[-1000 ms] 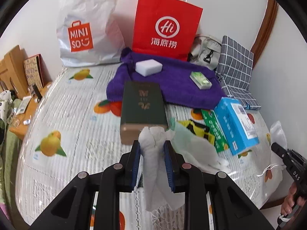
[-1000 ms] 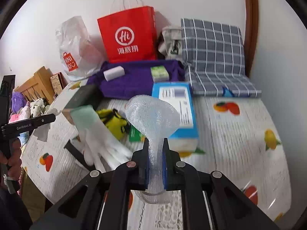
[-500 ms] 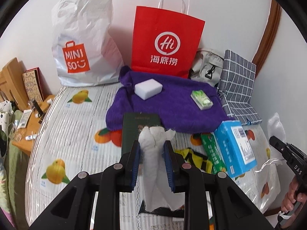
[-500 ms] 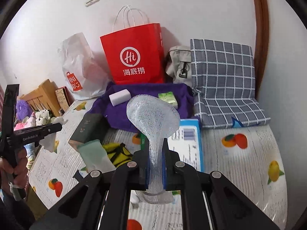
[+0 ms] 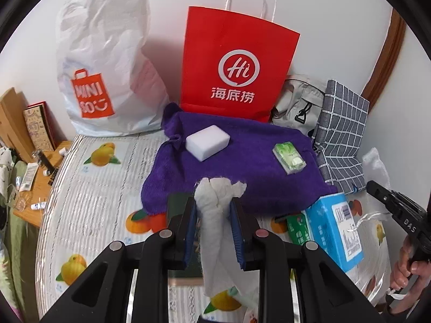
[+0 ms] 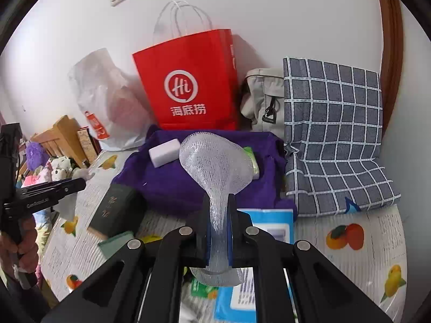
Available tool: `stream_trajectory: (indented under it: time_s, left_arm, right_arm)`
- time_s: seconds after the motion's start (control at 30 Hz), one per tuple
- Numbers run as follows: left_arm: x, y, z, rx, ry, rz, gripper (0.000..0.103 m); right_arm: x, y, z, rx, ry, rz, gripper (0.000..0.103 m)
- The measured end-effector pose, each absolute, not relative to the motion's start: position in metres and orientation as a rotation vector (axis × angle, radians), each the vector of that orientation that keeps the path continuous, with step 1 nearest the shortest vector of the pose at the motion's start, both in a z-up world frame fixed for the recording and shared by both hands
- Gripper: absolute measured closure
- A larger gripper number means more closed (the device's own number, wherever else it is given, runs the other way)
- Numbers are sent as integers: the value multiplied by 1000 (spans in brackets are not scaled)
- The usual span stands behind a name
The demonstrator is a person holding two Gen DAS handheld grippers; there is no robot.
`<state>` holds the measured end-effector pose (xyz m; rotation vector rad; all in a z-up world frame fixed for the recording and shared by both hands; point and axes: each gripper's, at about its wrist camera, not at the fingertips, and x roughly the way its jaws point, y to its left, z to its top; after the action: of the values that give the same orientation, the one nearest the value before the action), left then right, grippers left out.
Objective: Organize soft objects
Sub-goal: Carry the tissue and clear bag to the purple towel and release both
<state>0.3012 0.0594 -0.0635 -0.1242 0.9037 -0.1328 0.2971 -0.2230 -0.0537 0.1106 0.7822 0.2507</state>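
My left fingers [image 5: 212, 231] squeeze a white glove [image 5: 215, 215], and my right fingers [image 6: 218, 228] pinch a clear foam net [image 6: 215, 167]. Both have come up off the bed [image 5: 89, 188] and closer to the purple towel [image 5: 256, 167]. I think they go there, beside the white sponge [image 5: 207, 142]. The glove hangs limp and crumpled.

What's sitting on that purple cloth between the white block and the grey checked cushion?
A small green tissue pack lies on the purple cloth, between the white block and the checked cushion; the left view shows it best.
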Motion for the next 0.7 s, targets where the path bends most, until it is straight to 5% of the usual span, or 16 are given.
stream_trajectory:
  time_s: [0.7]
  left_arm:
    - [409, 49, -88, -89, 960, -82, 80]
  right_arm:
    - [409, -210, -77, 73, 848, 336, 93]
